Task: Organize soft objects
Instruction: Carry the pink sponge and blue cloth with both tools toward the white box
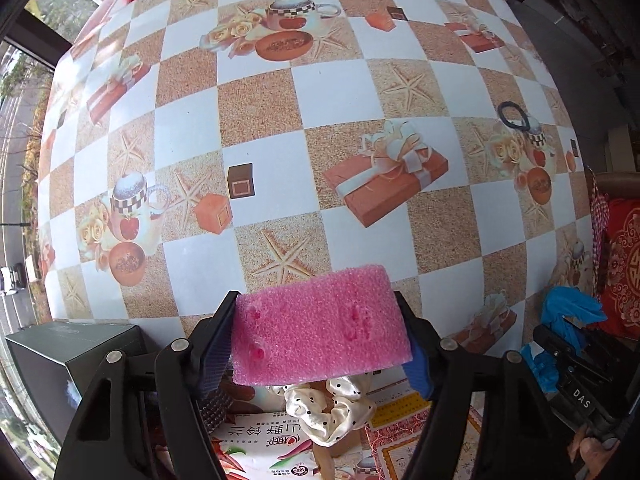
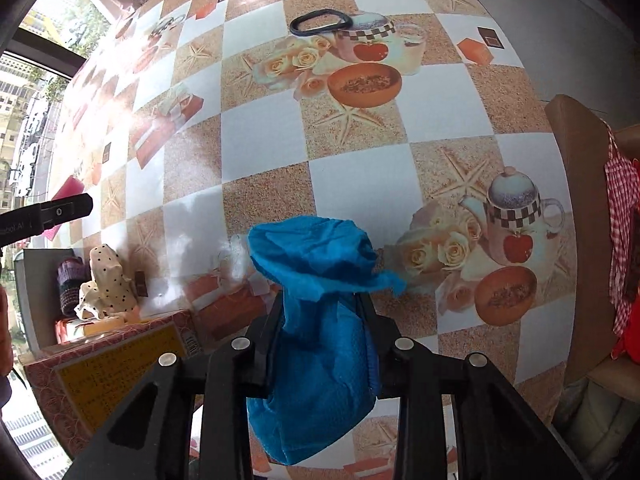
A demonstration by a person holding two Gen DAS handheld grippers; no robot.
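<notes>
Checkered tablecloth (image 1: 256,92) w/ teapot and gift-box prints covers the table, window at left. My left gripper (image 1: 320,340) clamps the pink sponge (image 1: 320,328) by its two ends, lifted clear of the cloth, pointing down. My right gripper (image 2: 320,320) is pinched narrow on a bunched blue cloth (image 2: 320,280), which hangs loose below the jaws.

Risks, my guess: sponge is squashy, could spring or twist out if I ease the grip; blue cloth is held by a fold only, so it may slip or drag over the box edge.

Around: cardboard box (image 2: 112,364) near table edge, already holding a cream polka-dot scrunchie (image 1: 332,408) and something dark knitted (image 2: 70,284), so room is tight. Black hair tie (image 2: 320,22) lies far off on the cloth, not yet collected. Dark box (image 1: 60,356) sits left of the cardboard one.
</notes>
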